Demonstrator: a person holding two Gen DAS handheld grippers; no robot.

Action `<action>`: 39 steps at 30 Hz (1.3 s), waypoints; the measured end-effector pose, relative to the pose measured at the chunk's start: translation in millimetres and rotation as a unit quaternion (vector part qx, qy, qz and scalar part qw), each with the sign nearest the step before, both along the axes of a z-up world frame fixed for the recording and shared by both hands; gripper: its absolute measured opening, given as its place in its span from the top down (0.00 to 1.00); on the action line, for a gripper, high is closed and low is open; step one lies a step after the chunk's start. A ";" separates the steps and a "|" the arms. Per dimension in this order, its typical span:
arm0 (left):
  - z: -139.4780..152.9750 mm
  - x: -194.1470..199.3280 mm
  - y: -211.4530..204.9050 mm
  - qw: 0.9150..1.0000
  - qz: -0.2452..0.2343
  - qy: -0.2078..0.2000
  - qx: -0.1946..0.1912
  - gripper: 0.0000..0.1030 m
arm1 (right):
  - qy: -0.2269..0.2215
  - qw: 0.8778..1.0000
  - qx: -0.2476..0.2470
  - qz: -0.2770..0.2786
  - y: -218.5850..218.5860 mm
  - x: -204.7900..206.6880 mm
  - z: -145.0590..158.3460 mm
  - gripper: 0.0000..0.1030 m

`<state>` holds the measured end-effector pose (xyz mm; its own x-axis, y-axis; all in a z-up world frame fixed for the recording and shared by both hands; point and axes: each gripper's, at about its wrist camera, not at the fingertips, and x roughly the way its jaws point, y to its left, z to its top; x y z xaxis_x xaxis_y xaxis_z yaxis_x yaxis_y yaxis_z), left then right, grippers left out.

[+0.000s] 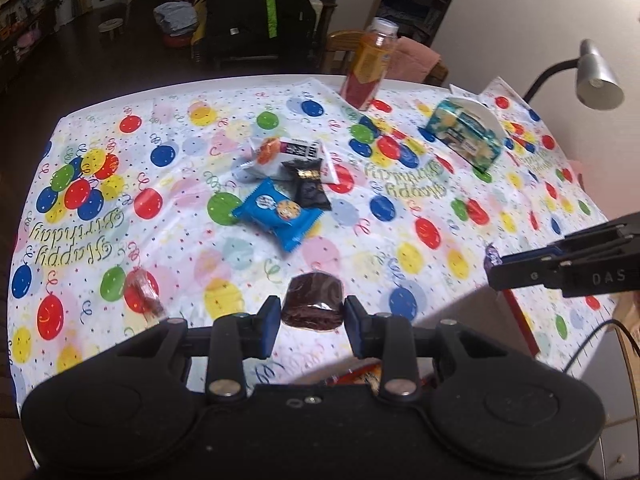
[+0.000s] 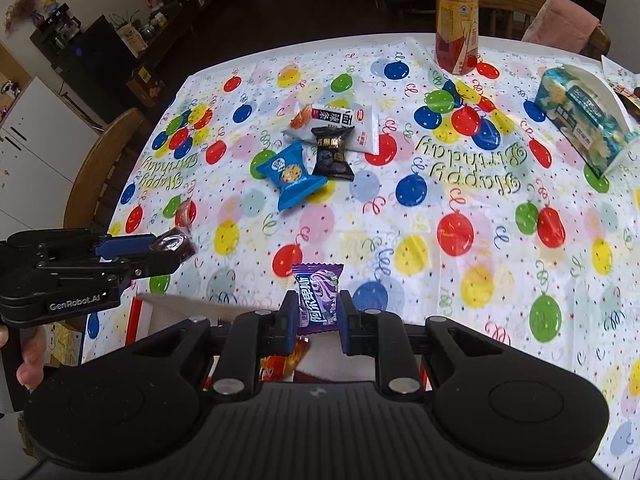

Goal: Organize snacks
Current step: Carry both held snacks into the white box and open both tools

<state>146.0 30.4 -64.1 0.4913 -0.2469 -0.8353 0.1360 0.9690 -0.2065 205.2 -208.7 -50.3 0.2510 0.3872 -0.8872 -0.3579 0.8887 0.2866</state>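
While brownie [image 1: 313,301] is clamped by left gripper [image 1: 312,322], candy [image 2: 318,298] by right gripper [image 2: 318,320], both held above box [image 2: 168,312] at table edge; box nearer left.

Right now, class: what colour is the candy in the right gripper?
Purple candy, clearest in the right wrist view.

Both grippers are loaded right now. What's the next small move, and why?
Probably open the right gripper to drop the purple candy into the red-edged box that seems to lie below it. The left gripper holds the brown snack near the same table edge, so it likely follows.
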 end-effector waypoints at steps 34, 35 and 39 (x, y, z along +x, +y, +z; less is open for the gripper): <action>-40.6 -120.3 -48.5 0.988 -0.136 0.074 0.023 0.69 | 0.058 0.998 -0.018 -0.004 -13.0 -128.5 -62.1 0.81; -42.8 -120.7 -48.5 0.988 -0.135 0.078 0.023 0.69 | 0.062 0.998 -0.019 -0.002 -11.7 -130.9 -65.1 0.81; -50.1 -122.2 -50.4 0.986 -0.134 0.092 0.023 0.69 | 0.074 0.997 -0.025 0.005 -4.4 -140.0 -75.1 0.81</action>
